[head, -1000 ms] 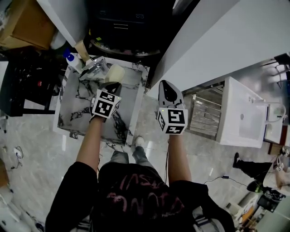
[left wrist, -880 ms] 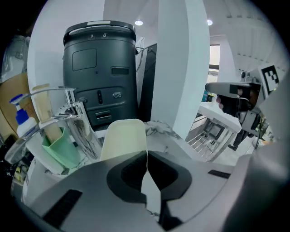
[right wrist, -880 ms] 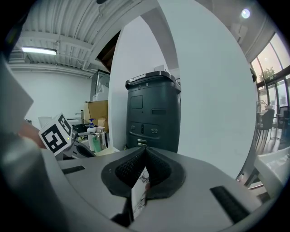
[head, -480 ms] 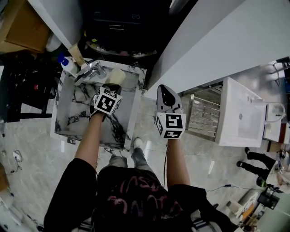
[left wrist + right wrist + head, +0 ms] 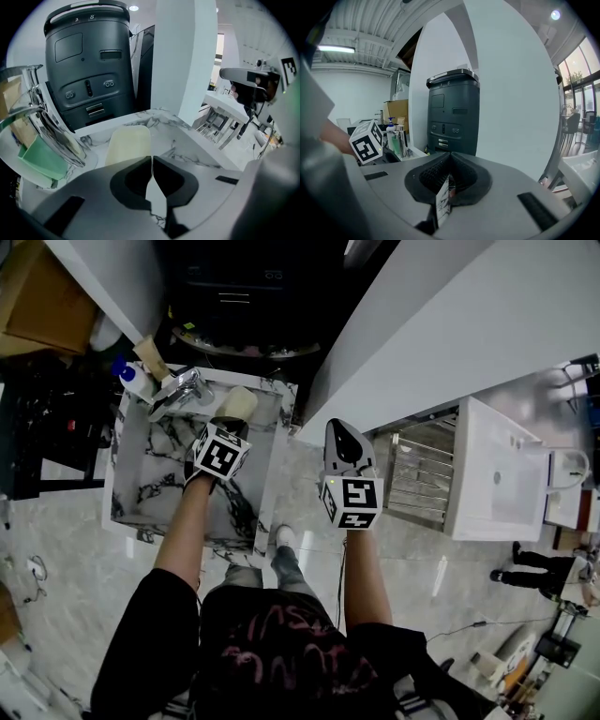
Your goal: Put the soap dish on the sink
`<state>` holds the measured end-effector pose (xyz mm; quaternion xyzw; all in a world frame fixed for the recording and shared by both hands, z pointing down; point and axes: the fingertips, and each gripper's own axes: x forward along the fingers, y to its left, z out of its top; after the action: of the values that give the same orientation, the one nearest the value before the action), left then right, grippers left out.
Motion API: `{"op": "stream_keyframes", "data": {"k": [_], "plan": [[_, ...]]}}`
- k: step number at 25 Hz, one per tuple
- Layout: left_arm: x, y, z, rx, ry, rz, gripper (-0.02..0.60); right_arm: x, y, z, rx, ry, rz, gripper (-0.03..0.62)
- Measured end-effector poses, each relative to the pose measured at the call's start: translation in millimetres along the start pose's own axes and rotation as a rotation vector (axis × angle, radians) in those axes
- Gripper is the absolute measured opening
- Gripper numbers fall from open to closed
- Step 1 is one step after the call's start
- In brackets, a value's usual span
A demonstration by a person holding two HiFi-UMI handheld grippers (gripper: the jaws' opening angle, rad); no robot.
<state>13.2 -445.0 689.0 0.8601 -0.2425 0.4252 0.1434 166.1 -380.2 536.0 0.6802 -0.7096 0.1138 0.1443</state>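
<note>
Left tongs are pressed shut with nothing between them, and their tips hang over the marble sink. Right tongs are shut and empty too, held out past the sink's side at 3 o'clock, over the floor. Just past the left tips, at 11 o'clock in the left gripper view, the soap dish lies flat on the sink's back edge, so I think the job is as good as done. Farther off, at 9 o'clock from the dish, stands the shiny tap, and past it a soap bottle with a blue top. Farthest back, at 12 o'clock, is a big dark machine. One thing could go wrong from here. The shut tips are very near the dish, so a small bump could slide it off the back edge or down into the bowl. Pulling the tongs away slowly looks safest.
</note>
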Motion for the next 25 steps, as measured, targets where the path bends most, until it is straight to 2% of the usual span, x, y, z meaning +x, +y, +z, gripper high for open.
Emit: {"op": "stream_keyframes", "data": {"k": [11, 17, 25], "plan": [[0.1, 2.4, 3.3, 0.016, -0.021, 0.023, 0.026, 0.5, -1.8, -3.4, -0.001, 0.009, 0.002, 0.012], [-6.2, -0.6, 7.1, 0.018, -0.029, 0.027, 0.063, -2.0, -1.8, 0.2, -0.002, 0.004, 0.008, 0.013], [-37.2, -1.3, 21.0, 0.016, -0.096, 0.074, 0.064, -12.8, 1.3, 8.0, -0.004, -0.016, 0.020, 0.013]]}}
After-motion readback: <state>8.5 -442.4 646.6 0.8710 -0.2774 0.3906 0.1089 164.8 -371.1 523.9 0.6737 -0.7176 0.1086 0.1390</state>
